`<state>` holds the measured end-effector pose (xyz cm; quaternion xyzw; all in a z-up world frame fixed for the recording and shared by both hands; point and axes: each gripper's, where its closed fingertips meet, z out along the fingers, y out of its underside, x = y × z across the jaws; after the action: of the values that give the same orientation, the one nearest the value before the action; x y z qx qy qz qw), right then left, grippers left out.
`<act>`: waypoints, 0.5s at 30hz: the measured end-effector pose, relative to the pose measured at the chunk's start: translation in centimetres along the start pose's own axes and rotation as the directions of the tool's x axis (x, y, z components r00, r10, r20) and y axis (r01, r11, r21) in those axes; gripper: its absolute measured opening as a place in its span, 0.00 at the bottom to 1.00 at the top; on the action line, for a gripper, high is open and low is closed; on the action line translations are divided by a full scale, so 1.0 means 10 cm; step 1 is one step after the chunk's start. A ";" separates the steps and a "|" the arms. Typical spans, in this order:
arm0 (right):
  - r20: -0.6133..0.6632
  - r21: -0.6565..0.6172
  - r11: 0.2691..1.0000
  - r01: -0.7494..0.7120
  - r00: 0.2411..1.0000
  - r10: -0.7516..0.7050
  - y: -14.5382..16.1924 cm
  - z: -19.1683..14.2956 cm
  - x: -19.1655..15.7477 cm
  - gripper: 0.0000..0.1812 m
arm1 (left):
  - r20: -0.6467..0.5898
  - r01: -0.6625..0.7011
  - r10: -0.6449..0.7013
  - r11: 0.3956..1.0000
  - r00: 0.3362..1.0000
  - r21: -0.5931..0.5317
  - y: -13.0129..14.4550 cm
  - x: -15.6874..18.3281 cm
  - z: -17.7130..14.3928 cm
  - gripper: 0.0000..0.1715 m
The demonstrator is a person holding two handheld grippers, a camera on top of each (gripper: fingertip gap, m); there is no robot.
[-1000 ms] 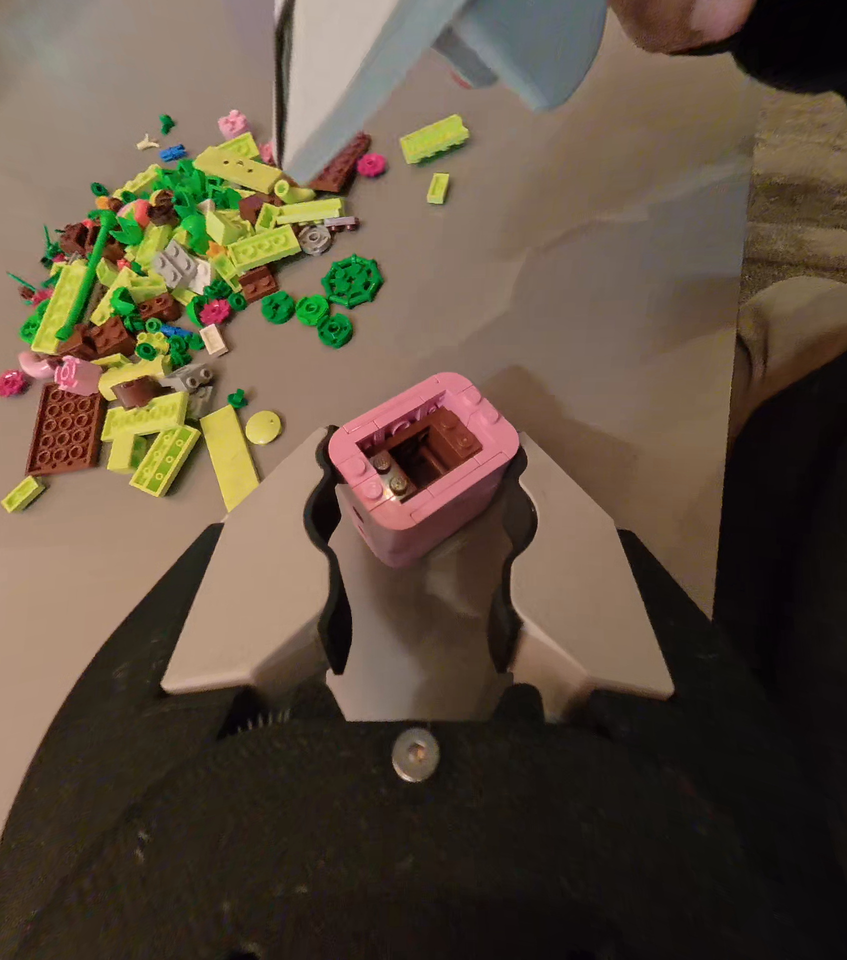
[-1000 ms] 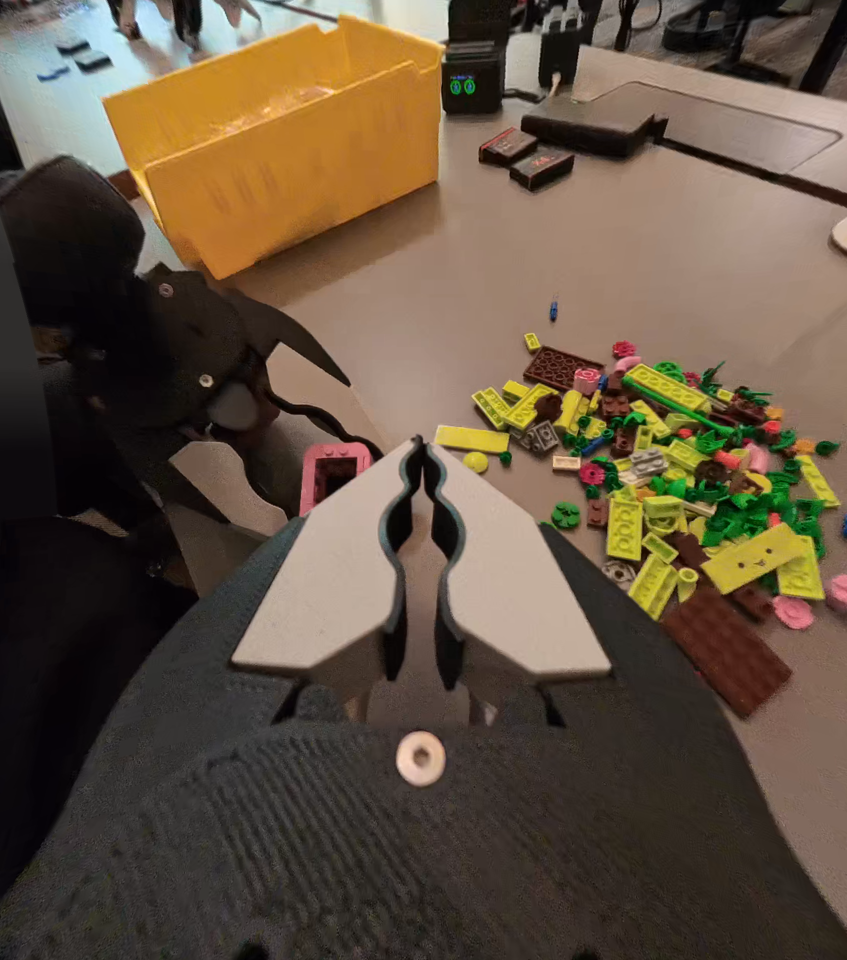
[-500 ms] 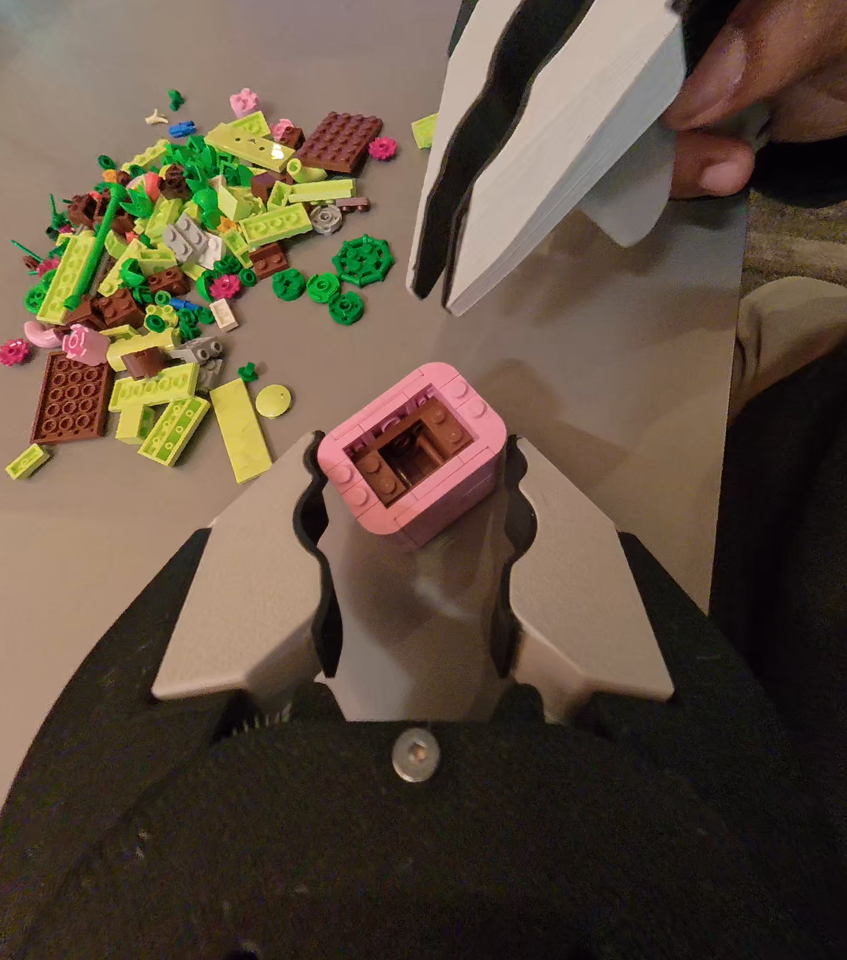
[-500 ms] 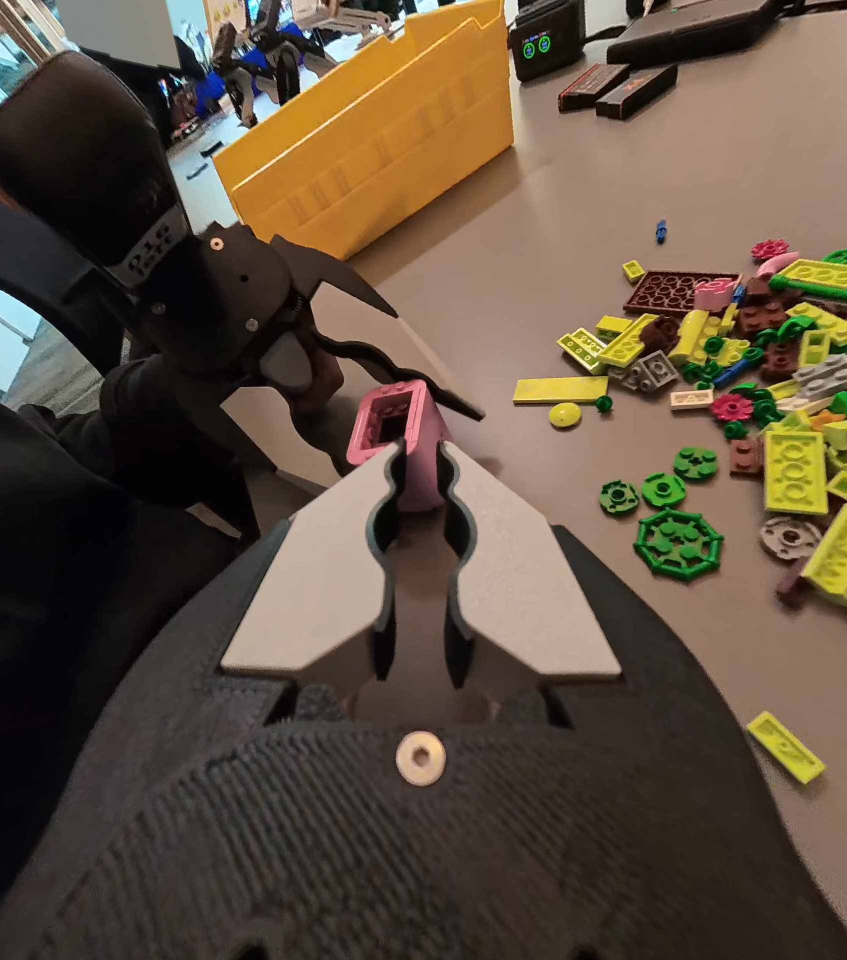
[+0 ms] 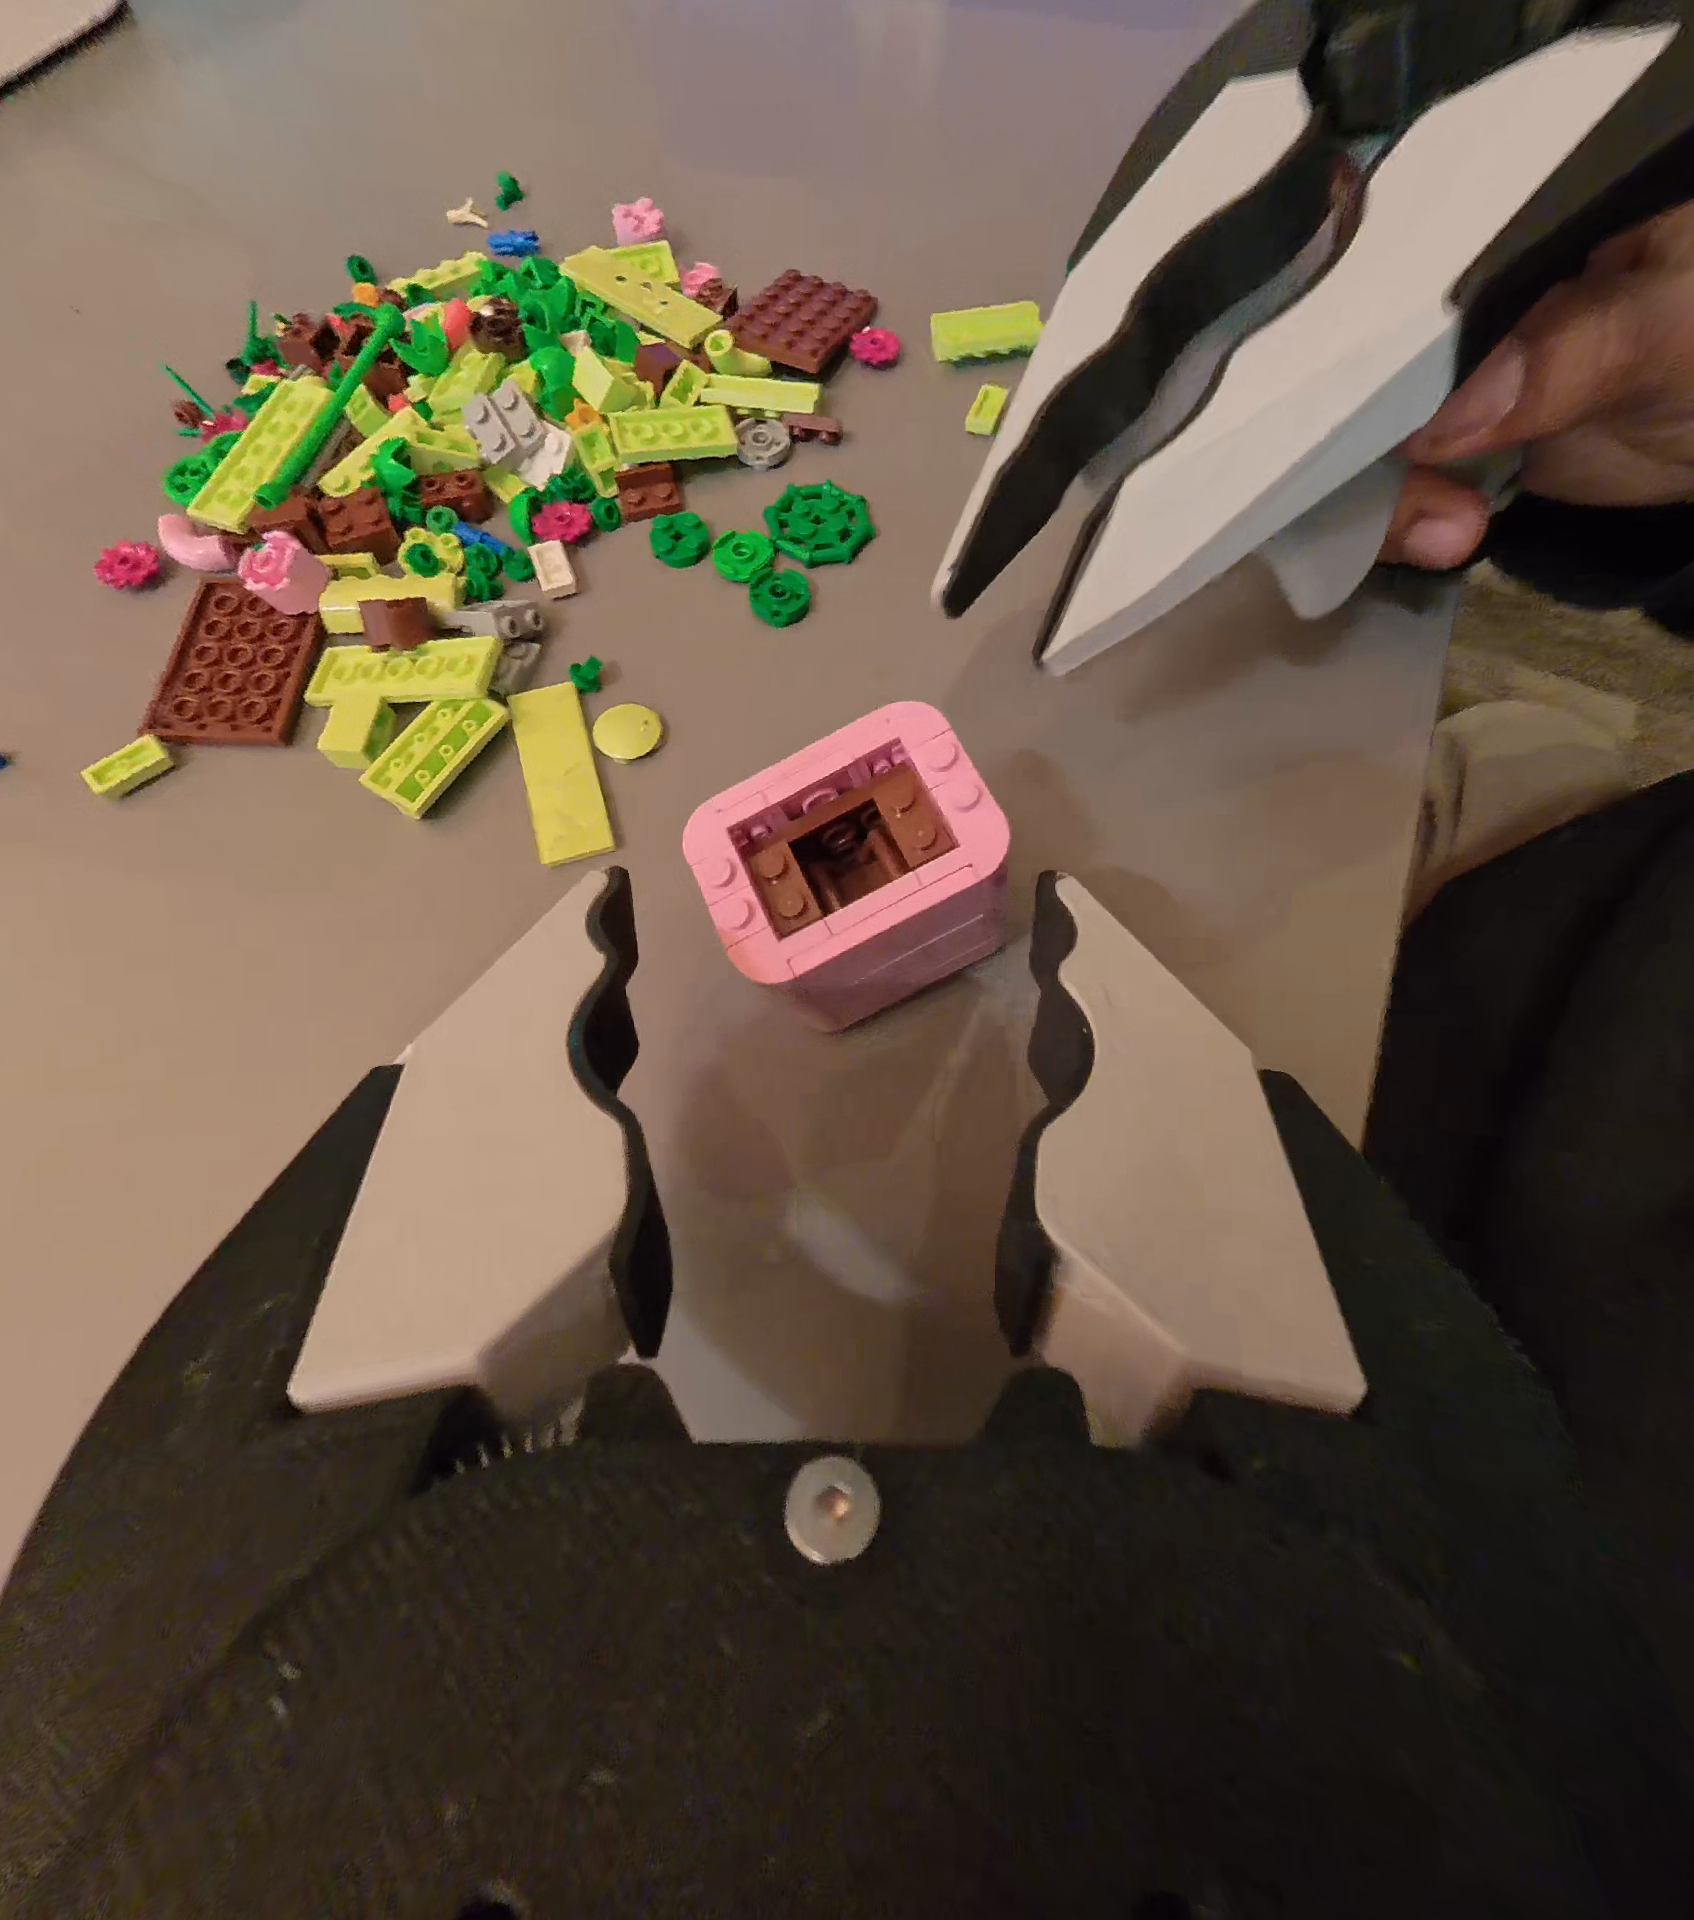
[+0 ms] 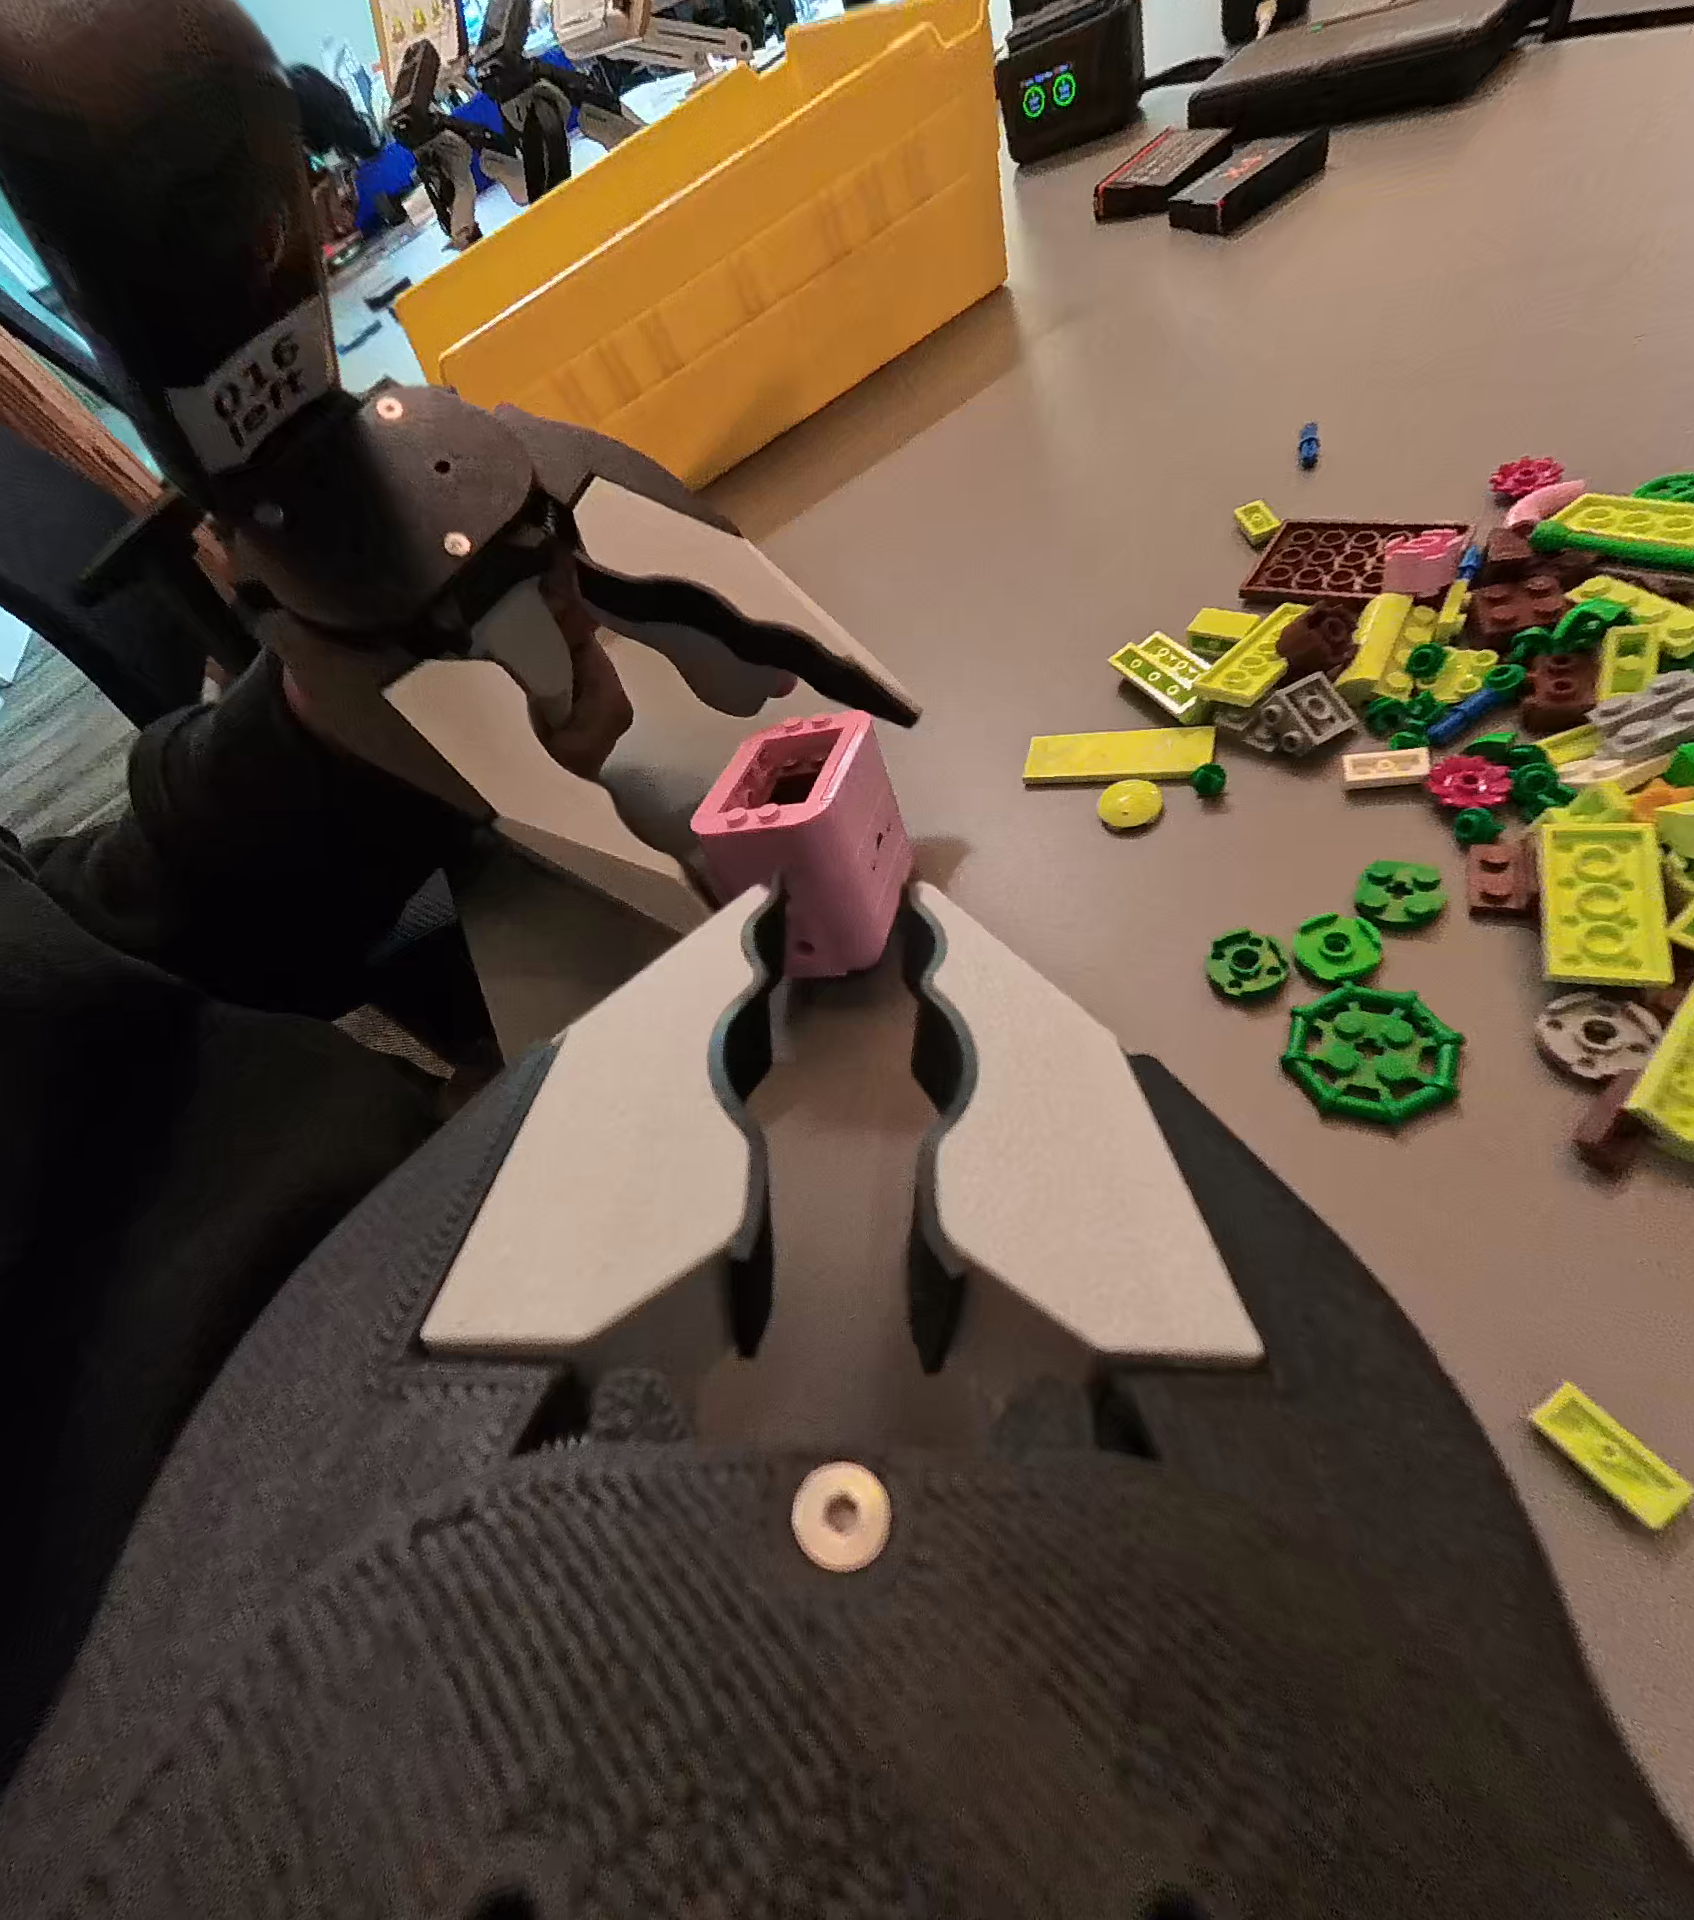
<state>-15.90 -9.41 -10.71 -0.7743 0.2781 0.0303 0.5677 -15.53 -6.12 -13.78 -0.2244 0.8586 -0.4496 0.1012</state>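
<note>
A pink block (image 5: 848, 862), hollow with brown bricks lining its open top, stands upright on the grey desk (image 5: 147, 1039) near its front edge. The left tool (image 5: 827, 883) is spread wide, its fingers on either side of the block's near end and clear of it; the right-hand finger is just beside the block, the left-hand one farther off. In the right wrist view the same block (image 6: 807, 842) stands between the tips of the right tool (image 6: 843, 904), whose jaws are partly apart; whether they touch the block's lower sides I cannot tell. Seen from the left wrist view, the right tool (image 5: 1009, 613) hangs above the desk beyond the block, tips pointing down, with a hand (image 5: 1643, 343) gripping its trigger.

Past the block lies a loose pile of bricks (image 5: 469, 468): lime plates, green round pieces, brown plates, pink flowers, a few grey and blue bits. A lime tile (image 5: 560, 774) and a small yellow disc (image 5: 627, 731) lie nearest the block. Farther back on the desk are a yellow bin (image 6: 739, 249) and black boxes (image 6: 1212, 182).
</note>
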 end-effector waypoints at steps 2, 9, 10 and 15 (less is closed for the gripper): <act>-0.006 -0.026 1.000 -0.009 1.000 0.009 0.05 0.04 0.01 0.13 | -0.061 0.048 -0.046 0.998 0.997 0.032 -0.06 0.07 -0.02 0.47; -0.064 -0.133 0.990 0.037 0.997 -0.046 0.18 0.15 0.05 0.18 | -0.065 0.325 -0.320 0.942 0.945 0.081 -0.20 -0.03 0.01 0.44; -0.065 -0.153 0.987 0.049 0.996 -0.060 0.21 0.17 0.04 0.18 | -0.018 0.304 -0.304 0.951 0.953 0.059 -0.15 -0.07 0.02 0.44; 0.007 -0.205 0.972 0.115 0.993 -0.116 0.30 0.21 -0.09 0.14 | -0.029 0.177 -0.176 0.983 0.984 0.050 -0.16 -0.02 -0.08 0.28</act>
<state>-17.49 -7.76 -13.70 -0.8437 0.2293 0.0239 0.4848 -15.22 -6.21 -12.00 -0.2912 0.8245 -0.4819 0.0562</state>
